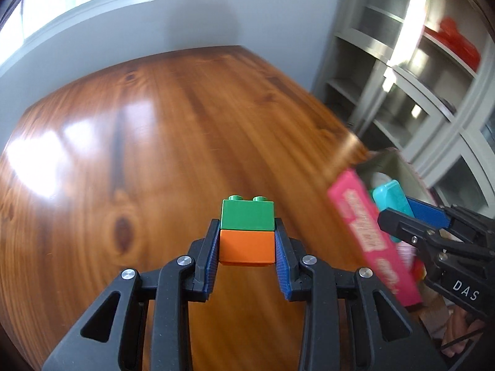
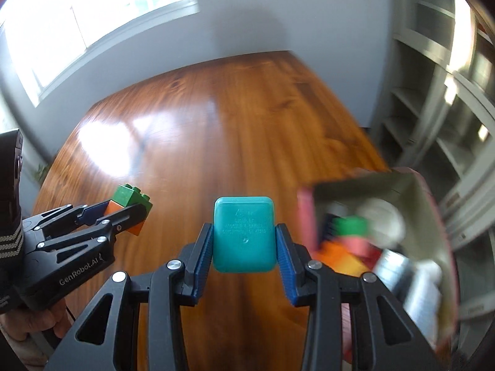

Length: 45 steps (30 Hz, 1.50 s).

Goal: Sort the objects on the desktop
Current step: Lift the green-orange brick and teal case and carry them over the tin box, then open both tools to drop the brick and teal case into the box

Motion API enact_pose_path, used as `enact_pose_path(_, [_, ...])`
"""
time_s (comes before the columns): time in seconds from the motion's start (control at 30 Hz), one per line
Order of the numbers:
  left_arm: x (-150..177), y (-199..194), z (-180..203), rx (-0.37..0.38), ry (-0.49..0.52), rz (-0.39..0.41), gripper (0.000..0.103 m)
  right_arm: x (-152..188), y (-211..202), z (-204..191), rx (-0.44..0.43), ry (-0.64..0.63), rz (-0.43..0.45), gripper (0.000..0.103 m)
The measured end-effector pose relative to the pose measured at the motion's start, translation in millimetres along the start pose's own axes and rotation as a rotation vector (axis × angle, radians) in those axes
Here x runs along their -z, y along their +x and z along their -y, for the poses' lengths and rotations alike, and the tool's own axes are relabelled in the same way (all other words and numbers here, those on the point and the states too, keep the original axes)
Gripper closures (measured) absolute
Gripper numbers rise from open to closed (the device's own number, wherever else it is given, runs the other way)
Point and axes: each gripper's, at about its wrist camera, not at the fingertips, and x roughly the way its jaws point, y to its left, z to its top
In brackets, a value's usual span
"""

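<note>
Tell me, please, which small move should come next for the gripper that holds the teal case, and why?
Probably carry the right gripper sideways over the pink box and release there. It is shut on the teal case above bare table, while the box beside it already holds other sorted things.

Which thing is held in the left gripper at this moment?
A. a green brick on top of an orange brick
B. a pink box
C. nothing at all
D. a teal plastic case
A: in the left wrist view the left gripper is shut on the orange brick, with the green brick stacked on it; the teal case is in the right gripper.
</note>
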Motion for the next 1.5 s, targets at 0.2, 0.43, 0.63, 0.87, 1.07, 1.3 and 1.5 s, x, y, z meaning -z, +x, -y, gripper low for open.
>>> enact_pose_path(0.2, [-2.3, 3.8, 69.0, 0.063, 0.072, -0.005, 0.068, 35.5, -21.5, 49.0, 0.048, 0.063, -0.020, 0.060])
enact_pose_path(0.43, [-3.3, 9.1, 132.5, 0.101, 0.130, -0.002, 0.068, 54.1, -22.7, 78.2, 0.032, 0.063, -0.044, 0.060])
enact_pose_path(0.63, [-6.9, 14.7, 171.8, 0.133, 0.162, -0.003, 0.068, 59.6, -26.6, 101.8, 0.009, 0.063, -0.043, 0.060])
enact_pose_path(0.87, [-11.3, 26.4, 193.3, 0.138, 0.149, -0.020, 0.068, 60.8, -20.9, 114.6, -0.017, 0.035, -0.065, 0.059])
enact_pose_path(1.07, [-12.3, 34.2, 196.5, 0.108, 0.126, -0.050, 0.067, 60.4, -18.1, 118.3, -0.036, 0.013, -0.067, 0.059])
enact_pose_path(1.3, [-12.4, 32.6, 202.4, 0.102, 0.129, -0.053, 0.042, 61.4, -19.8, 127.9, -0.051, 0.047, -0.052, 0.053])
enact_pose_path(1.5, [-13.0, 24.8, 189.5, 0.070, 0.095, -0.037, 0.042, 58.8, -28.5, 122.4, -0.056, 0.039, -0.020, 0.042])
